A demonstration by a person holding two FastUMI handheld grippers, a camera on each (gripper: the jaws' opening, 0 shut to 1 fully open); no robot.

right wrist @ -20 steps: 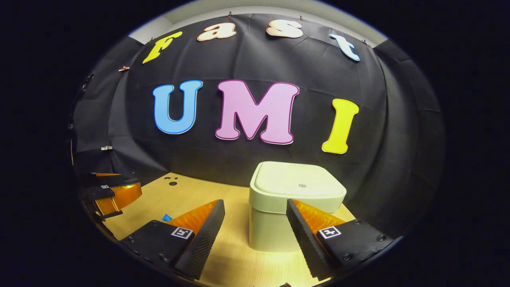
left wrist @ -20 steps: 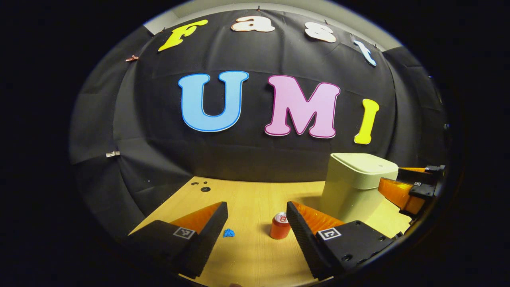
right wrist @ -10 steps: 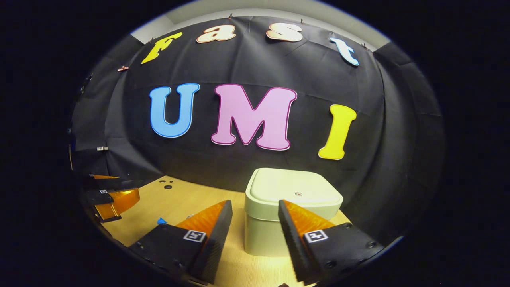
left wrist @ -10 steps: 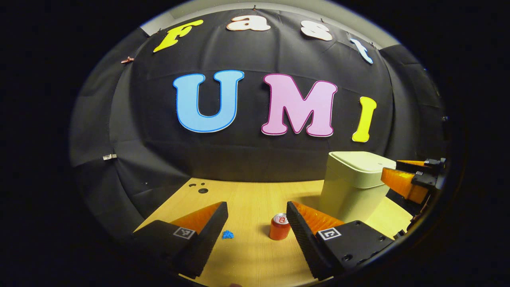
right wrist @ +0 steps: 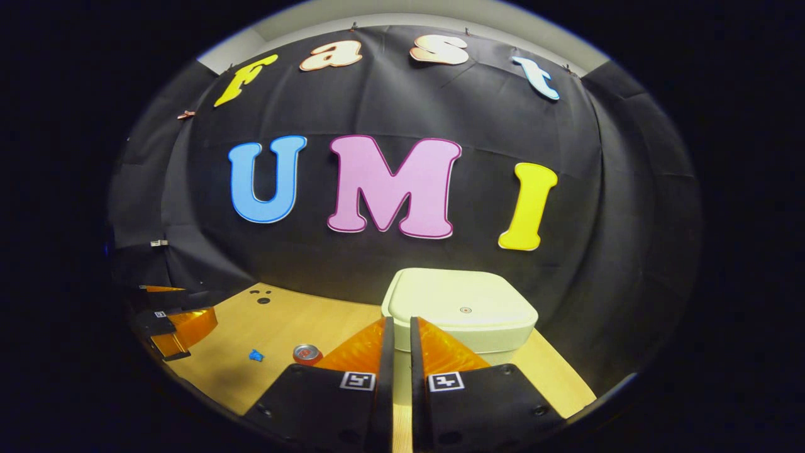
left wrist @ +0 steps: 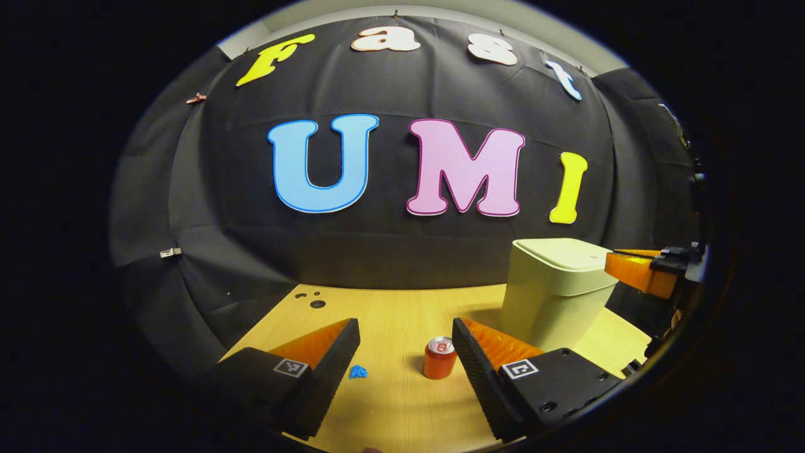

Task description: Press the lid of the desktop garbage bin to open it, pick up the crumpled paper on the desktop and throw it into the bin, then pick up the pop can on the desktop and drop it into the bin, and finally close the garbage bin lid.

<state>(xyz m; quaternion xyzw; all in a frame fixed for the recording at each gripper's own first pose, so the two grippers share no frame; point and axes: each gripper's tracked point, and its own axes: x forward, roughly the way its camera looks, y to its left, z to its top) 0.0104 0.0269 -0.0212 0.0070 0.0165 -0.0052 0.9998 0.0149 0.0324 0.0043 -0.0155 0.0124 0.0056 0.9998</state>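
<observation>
The pale green bin (left wrist: 556,289) stands on the right of the wooden desk with its lid (right wrist: 462,302) down. A red pop can (left wrist: 439,358) stands upright to its left, and a small blue crumpled paper (left wrist: 358,372) lies further left. My left gripper (left wrist: 405,327) hovers open above the desk, the can and the paper lying ahead between its fingers. My right gripper (right wrist: 400,322) is shut with nothing in it, just in front of and slightly above the lid's near edge. In the right gripper view the can (right wrist: 307,353) and paper (right wrist: 255,355) lie at lower left.
The desk (left wrist: 390,302) ends at the black cloth wall behind. A few small dark holes (left wrist: 314,302) mark its far left corner. The right gripper (left wrist: 635,270) juts in at the bin's right side, and the left gripper (right wrist: 179,318) sits at far left.
The right gripper's fingers have come together from wide open to shut, and it has risen and neared the bin lid. The left gripper has barely moved.
</observation>
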